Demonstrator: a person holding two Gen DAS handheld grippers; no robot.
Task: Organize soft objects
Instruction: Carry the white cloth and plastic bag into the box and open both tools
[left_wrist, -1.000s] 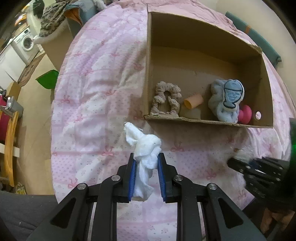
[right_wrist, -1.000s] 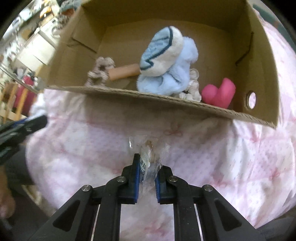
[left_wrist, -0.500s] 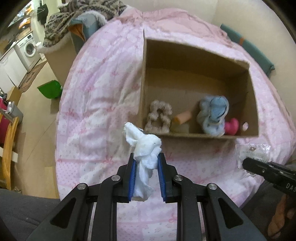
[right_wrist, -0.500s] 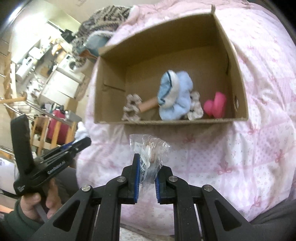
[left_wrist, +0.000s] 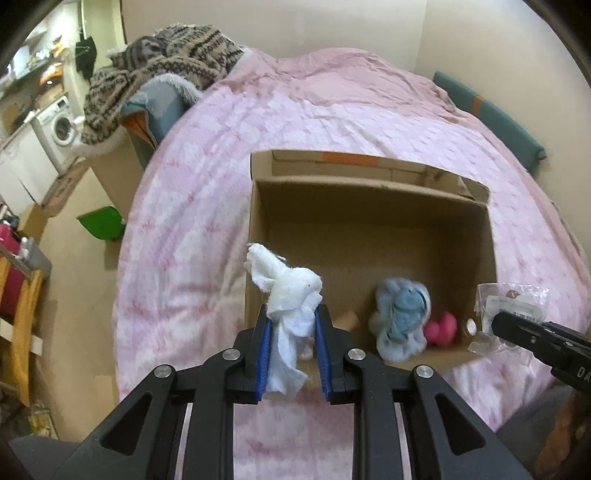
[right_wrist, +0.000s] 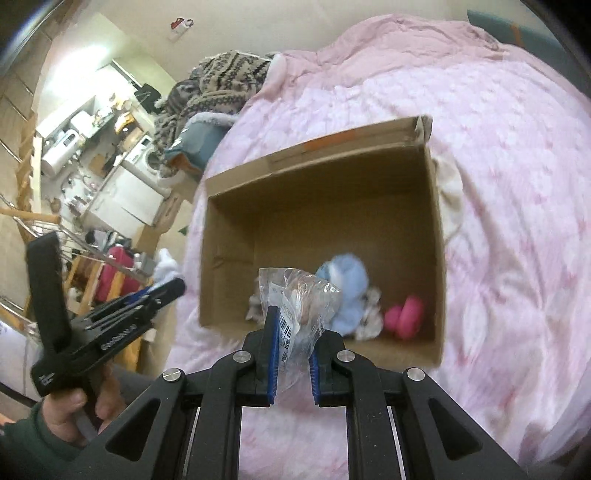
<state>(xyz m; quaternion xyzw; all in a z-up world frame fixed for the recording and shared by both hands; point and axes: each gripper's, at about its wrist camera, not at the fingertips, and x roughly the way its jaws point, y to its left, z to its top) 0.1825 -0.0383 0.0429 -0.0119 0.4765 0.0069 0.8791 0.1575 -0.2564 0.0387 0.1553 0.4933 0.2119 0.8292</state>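
Note:
My left gripper (left_wrist: 291, 332) is shut on a white cloth (left_wrist: 290, 295), held in the air over the near left corner of an open cardboard box (left_wrist: 369, 184) on a pink bed. My right gripper (right_wrist: 291, 332) is shut on a clear plastic packet (right_wrist: 299, 295) with a barcode label, held above the box's near wall (right_wrist: 406, 350). The packet also shows in the left wrist view (left_wrist: 513, 302). Inside the box lie a light blue plush (left_wrist: 402, 317), a pink soft toy (left_wrist: 441, 326) and an orange roll (left_wrist: 347, 319). The grey scrunchie is mostly hidden.
The pink quilted bedspread (left_wrist: 207, 206) surrounds the box. A pile of patterned knitwear (left_wrist: 166, 62) lies at the bed's far left corner. A green bin (left_wrist: 101, 223), a washing machine (left_wrist: 61, 123) and a wooden rack (left_wrist: 18, 295) stand on the floor to the left.
Both grippers have risen and pulled back from the box while keeping hold of their items. The box now looks smaller and farther below.

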